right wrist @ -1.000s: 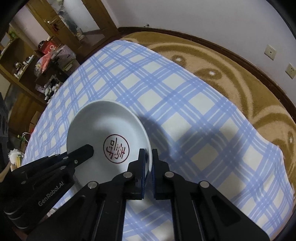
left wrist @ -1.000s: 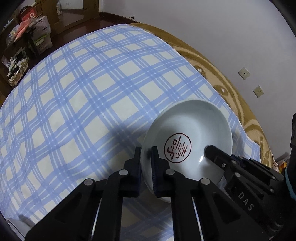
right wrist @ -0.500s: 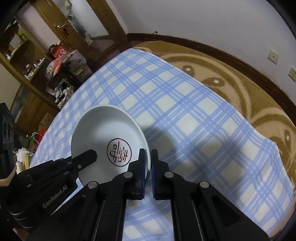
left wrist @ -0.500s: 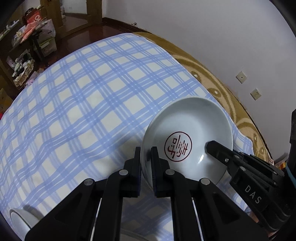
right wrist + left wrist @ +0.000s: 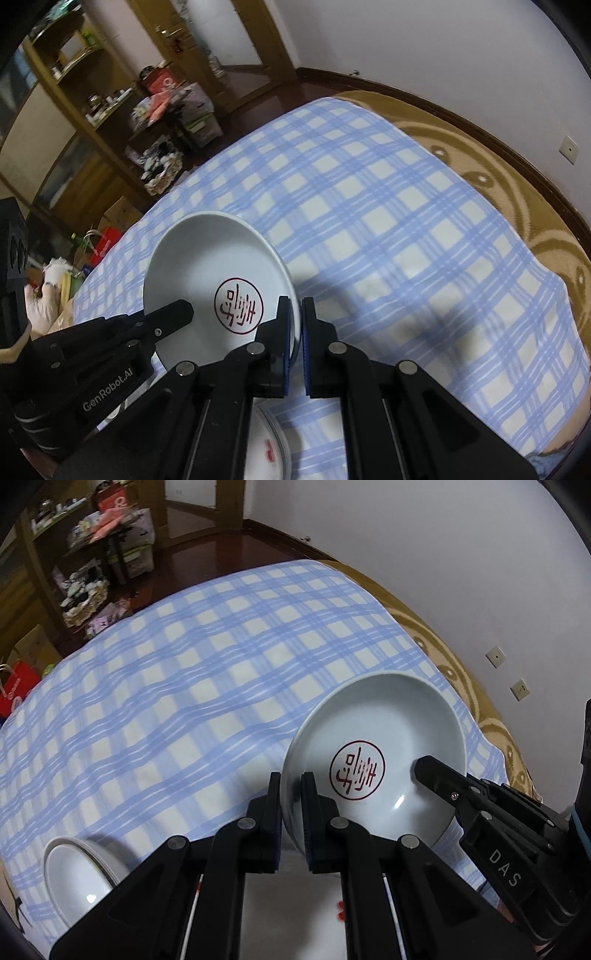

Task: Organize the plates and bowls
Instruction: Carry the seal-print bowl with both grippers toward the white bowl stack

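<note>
Two black grippers hold one white plate [image 5: 373,746] between them, up in the air over the table. The plate has a round red stamp [image 5: 357,768] in its middle.

The left gripper [image 5: 291,797] is pinched tight on the plate's left rim. The thin edge sits between its two fingers. The right gripper [image 5: 294,325] is pinched tight on the other rim, and blue pads [image 5: 285,354] show on the inside of its fingers. In the left wrist view the right gripper pokes in from the right side, with its tip over the plate.

Under the plate lies a blue and white checked cloth [image 5: 192,686]. A brown and cream patterned cover [image 5: 491,166] shows past its far edge.

Near the bottom left of the left wrist view sits a white bowl [image 5: 74,878] on the cloth. Another white plate with red marks [image 5: 271,443] lies low down, just under the grippers. Shelves full of clutter [image 5: 110,110] stand at the back of the room.
</note>
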